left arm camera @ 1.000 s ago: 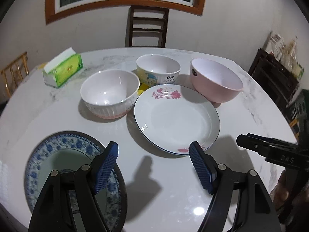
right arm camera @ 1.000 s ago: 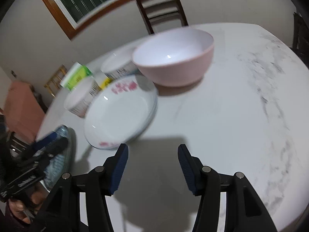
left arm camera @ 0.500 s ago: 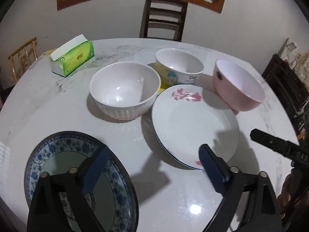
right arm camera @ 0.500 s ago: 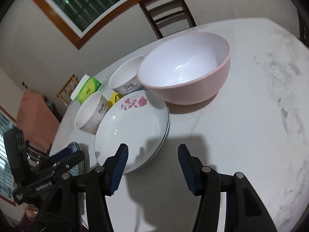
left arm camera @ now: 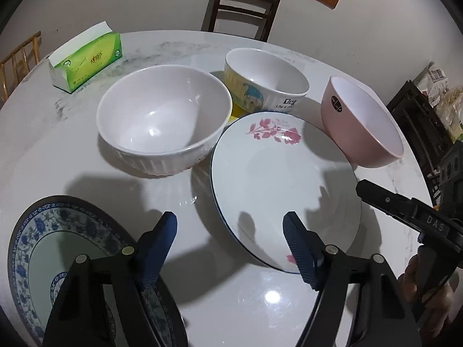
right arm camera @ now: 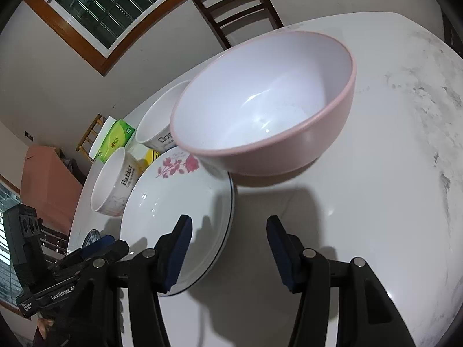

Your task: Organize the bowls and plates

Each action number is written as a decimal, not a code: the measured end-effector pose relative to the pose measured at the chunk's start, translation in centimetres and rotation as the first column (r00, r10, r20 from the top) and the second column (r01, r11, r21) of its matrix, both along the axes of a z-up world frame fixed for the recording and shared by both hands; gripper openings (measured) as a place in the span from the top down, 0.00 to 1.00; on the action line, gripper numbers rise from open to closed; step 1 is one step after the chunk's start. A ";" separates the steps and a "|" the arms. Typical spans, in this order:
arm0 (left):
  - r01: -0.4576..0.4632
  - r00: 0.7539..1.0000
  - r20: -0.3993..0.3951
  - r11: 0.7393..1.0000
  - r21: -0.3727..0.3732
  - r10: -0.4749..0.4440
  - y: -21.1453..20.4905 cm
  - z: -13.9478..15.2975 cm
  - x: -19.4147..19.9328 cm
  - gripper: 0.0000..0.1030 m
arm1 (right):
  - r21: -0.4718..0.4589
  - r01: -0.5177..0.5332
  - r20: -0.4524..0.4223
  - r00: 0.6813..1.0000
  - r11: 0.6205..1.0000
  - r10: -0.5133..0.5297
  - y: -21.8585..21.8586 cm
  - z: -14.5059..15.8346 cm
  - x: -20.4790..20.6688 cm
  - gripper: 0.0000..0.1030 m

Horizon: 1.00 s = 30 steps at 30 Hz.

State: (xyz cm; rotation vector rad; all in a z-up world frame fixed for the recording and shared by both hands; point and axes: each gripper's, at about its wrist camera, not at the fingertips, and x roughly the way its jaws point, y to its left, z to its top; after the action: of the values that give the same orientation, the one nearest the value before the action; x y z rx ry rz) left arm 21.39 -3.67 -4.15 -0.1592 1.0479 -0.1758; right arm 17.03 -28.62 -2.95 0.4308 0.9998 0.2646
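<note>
A white plate with pink flowers (left arm camera: 277,185) lies mid-table; it also shows in the right wrist view (right arm camera: 173,214). Behind it stand a white ribbed bowl (left arm camera: 162,124), a cartoon bowl (left arm camera: 266,86) and a pink bowl (left arm camera: 361,124), which looms large in the right wrist view (right arm camera: 269,110). A blue-patterned plate (left arm camera: 46,260) lies at the near left. My left gripper (left arm camera: 231,243) is open and empty, over the flowered plate's near edge. My right gripper (right arm camera: 228,245) is open and empty, by that plate's right rim, in front of the pink bowl.
A green tissue box (left arm camera: 86,57) sits at the table's far left. A dark wooden chair (left arm camera: 243,5) stands behind the round marble table (right arm camera: 390,173). The right gripper's body (left arm camera: 411,217) reaches in at the right. Cluttered shelving (left arm camera: 434,101) stands beyond the right edge.
Both grippers have moved forward toward the dishes. The flowered plate and pink bowl appear much closer now. Both grippers stay open.
</note>
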 end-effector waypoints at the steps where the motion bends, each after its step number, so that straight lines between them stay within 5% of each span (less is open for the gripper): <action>1: 0.005 1.000 0.000 1.000 0.005 -0.005 -0.1 -0.1 0.1 0.30 | -0.003 0.000 0.000 1.000 1.000 0.000 0.0 0.0 0.1 0.47; 7: 0.022 1.000 -0.011 1.000 -0.015 -0.022 -0.2 -0.7 0.9 0.31 | -0.013 -0.006 -0.015 1.000 1.000 0.006 0.1 -0.6 0.9 0.47; 13: 0.060 0.997 -0.041 0.996 -0.063 -0.063 -0.4 -1.7 1.5 0.47 | -0.019 -0.013 -0.020 1.000 1.000 0.013 0.5 -1.0 1.5 0.48; 17: 0.044 0.998 -0.038 0.998 -0.049 -0.046 -0.3 -1.9 1.7 0.52 | -0.019 -0.018 -0.028 0.999 1.000 0.017 0.8 -1.1 1.7 0.55; 22: 0.038 0.999 -0.025 0.999 -0.009 -0.038 -0.4 -2.0 2.0 0.70 | -0.008 -0.033 -0.057 0.998 0.999 0.033 1.5 -1.8 2.1 0.89; 23: 0.044 0.999 -0.022 0.999 -0.004 -0.044 -0.5 -2.0 1.9 0.83 | -0.010 -0.034 -0.056 0.998 0.999 0.034 1.6 -1.8 2.1 0.90; 30: 0.035 0.999 -0.028 0.999 -0.020 -0.036 -0.6 -1.9 1.7 0.84 | 0.033 -0.024 -0.072 0.997 0.999 0.026 0.8 -2.1 1.2 0.91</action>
State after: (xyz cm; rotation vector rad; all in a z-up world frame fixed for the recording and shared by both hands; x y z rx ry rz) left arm 23.09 -4.27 -6.01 -0.1615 1.0781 -0.2167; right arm 18.21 -27.83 -5.01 0.4598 1.0735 0.2892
